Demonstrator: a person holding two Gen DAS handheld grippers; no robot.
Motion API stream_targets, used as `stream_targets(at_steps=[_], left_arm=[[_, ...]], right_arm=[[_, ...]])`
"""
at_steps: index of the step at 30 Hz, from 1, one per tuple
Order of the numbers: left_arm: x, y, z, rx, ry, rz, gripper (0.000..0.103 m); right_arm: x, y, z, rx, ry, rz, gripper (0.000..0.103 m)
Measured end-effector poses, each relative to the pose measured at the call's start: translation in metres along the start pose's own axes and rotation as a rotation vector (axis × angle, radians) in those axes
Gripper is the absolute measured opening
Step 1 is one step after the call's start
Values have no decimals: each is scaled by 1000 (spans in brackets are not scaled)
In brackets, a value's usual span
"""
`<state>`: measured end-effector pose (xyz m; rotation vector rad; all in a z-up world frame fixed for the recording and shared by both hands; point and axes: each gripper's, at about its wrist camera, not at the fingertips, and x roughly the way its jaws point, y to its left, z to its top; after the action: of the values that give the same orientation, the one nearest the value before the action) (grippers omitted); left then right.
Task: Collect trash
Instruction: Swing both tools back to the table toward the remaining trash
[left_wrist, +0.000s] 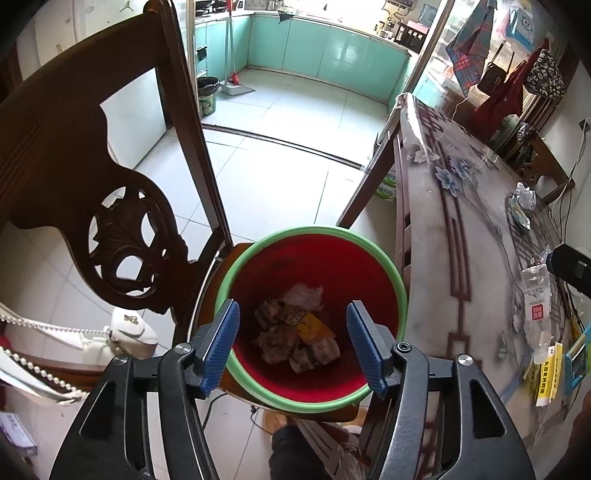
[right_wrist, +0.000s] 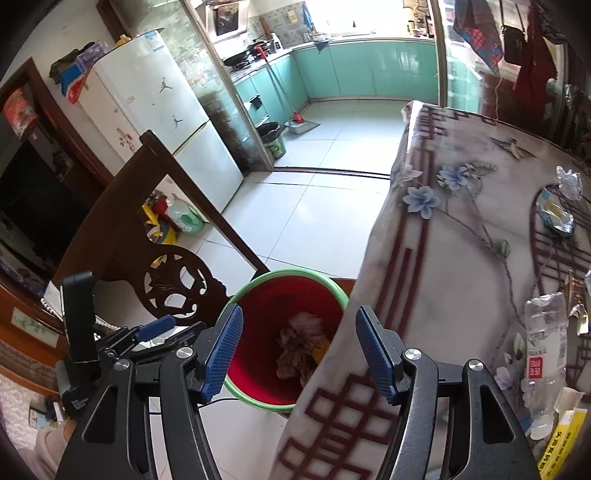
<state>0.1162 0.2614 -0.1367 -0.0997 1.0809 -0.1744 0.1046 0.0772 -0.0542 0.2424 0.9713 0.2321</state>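
Observation:
A red bin with a green rim (left_wrist: 384, 254) stands on a chair seat beside the table; it shows in the right wrist view too (right_wrist: 258, 288). Crumpled trash (left_wrist: 291, 332) lies inside it. My left gripper (left_wrist: 293, 345) is open and empty, right above the bin's mouth. My right gripper (right_wrist: 299, 354) is open and empty, above the table edge and the bin. On the table lie a crushed clear plastic bottle (left_wrist: 535, 306) (right_wrist: 543, 350), a crumpled foil wrapper (left_wrist: 521, 206) (right_wrist: 554, 214) and a yellow packet (left_wrist: 546, 376) (right_wrist: 561, 443).
A carved dark wooden chair back (left_wrist: 92, 177) rises left of the bin. The table with a floral cloth (right_wrist: 424, 258) fills the right side. A white handbag with a pearl strap (left_wrist: 122, 332) sits lower left. White fridge (right_wrist: 155, 122) and teal kitchen cabinets (left_wrist: 321, 48) stand beyond.

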Motion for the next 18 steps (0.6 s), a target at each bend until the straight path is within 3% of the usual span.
stream_targets(at_steps=[8,13,18], left_arm=[[0,-22,2,62,-11,-15,73],[0,-43,2,108,-10,-34,80],[3,-66,-2,148,0,-58,81]], right_arm=[[-30,-39,-14,16,-15,-118,63],[-61,-103,-34,106,-18,-281,63],[-96,-187,-81,254,47,-509,63]])
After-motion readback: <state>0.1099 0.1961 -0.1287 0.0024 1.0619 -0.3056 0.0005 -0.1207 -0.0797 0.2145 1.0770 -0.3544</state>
